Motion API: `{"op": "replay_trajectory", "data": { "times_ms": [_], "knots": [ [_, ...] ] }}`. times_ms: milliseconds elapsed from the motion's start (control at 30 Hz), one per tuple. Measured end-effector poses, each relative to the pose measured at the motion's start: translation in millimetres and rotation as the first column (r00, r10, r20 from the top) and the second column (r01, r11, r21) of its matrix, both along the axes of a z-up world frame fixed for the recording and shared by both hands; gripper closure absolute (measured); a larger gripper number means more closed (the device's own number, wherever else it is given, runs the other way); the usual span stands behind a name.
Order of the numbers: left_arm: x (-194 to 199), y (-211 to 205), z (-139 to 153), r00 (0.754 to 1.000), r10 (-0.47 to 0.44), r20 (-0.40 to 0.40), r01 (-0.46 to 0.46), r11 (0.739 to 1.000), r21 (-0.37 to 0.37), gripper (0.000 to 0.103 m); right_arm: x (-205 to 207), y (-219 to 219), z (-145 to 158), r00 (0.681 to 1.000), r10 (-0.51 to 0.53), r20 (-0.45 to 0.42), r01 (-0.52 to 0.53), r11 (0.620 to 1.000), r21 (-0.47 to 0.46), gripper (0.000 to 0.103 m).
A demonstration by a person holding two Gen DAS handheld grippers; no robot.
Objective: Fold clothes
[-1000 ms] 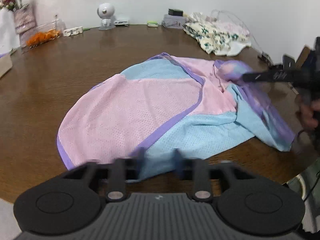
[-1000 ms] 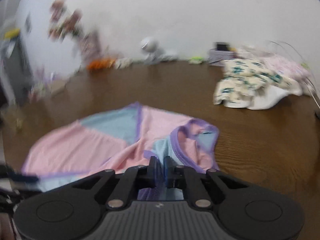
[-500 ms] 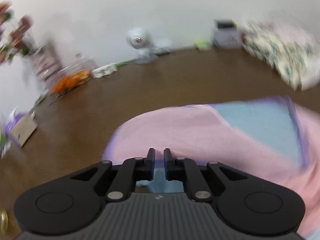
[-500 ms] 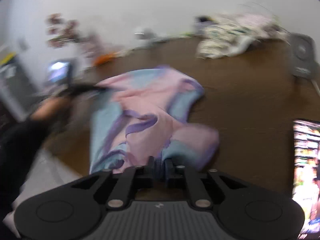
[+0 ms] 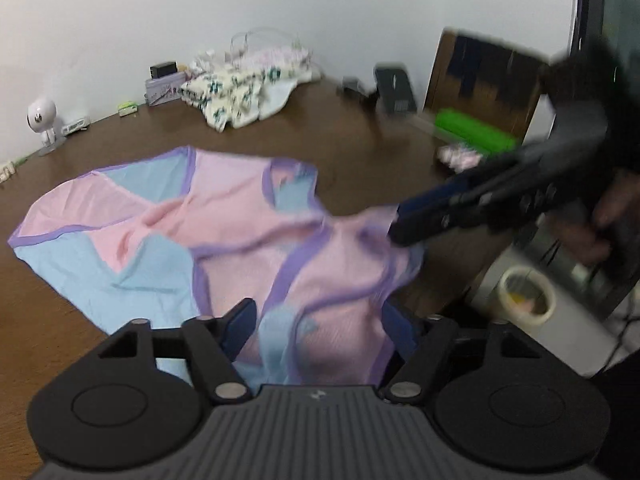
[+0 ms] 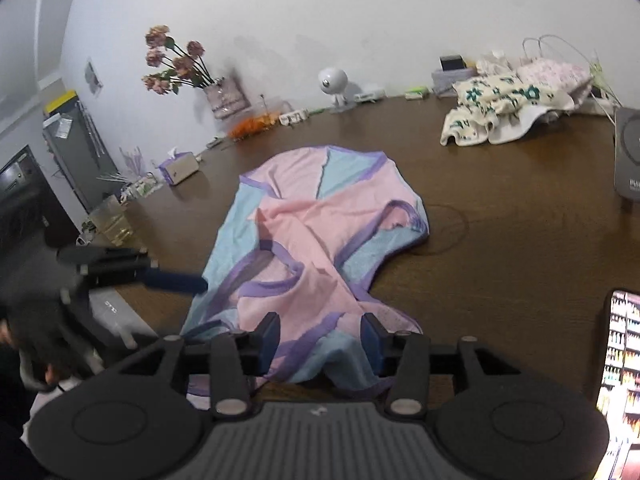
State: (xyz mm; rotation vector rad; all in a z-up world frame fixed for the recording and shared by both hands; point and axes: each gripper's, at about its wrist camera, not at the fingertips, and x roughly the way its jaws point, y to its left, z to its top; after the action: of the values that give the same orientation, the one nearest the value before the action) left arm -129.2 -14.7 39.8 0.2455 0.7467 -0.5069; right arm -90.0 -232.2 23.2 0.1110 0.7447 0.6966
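A pink and light-blue mesh garment [image 5: 224,220] with purple trim lies rumpled on the brown wooden table [image 5: 360,136]. Its near part bunches up between the fingers of my left gripper [image 5: 318,320], which stand wide apart and open. In the left wrist view my right gripper [image 5: 400,228] reaches in from the right, its tip at the garment's right edge. The right wrist view shows the same garment [image 6: 320,216] stretching away from me. My right gripper [image 6: 320,332] is open, with the cloth's near hem lying between its fingers. My left gripper [image 6: 196,284] comes in from the left at the cloth's edge.
A pile of floral clothes [image 6: 500,112] sits at the table's back right. Along the wall are a white camera [image 6: 334,80], a flower vase [image 6: 224,96] and a tissue box [image 6: 180,166]. A grey speaker [image 6: 628,152] and a lit phone [image 6: 620,360] lie to the right. A bin [image 5: 524,292] stands on the floor.
Half a second ago both grippers were shut on the garment. Now both stand open, and the cloth lies loose between their fingers near the table's front edge.
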Motion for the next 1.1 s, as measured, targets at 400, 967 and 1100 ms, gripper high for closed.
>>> {"op": "replay_trajectory", "data": {
  "times_ms": [400,967,1100],
  "knots": [
    [-23.7,43.3,18.8,0.894,0.403,0.194,-0.368,0.909,-0.195,0.098,-39.8,2.7,-1.7,0.991,-0.098,0.095,0.108,0.988,-0.109,0.079],
    [-72.3,14.0,-0.3,0.846,0.343,0.409,-0.351,0.934,-0.058,0.044,-81.0,48.2,35.1,0.854,-0.152,0.498,0.258,0.954,-0.151,0.098],
    [-78.4,-19.8,-4.4,0.882,0.180,0.435,-0.213,0.977,0.027,0.040,-89.9,38.8,51.9,0.830,-0.166,0.533,0.241,0.967,-0.076,0.098]
  ]
}}
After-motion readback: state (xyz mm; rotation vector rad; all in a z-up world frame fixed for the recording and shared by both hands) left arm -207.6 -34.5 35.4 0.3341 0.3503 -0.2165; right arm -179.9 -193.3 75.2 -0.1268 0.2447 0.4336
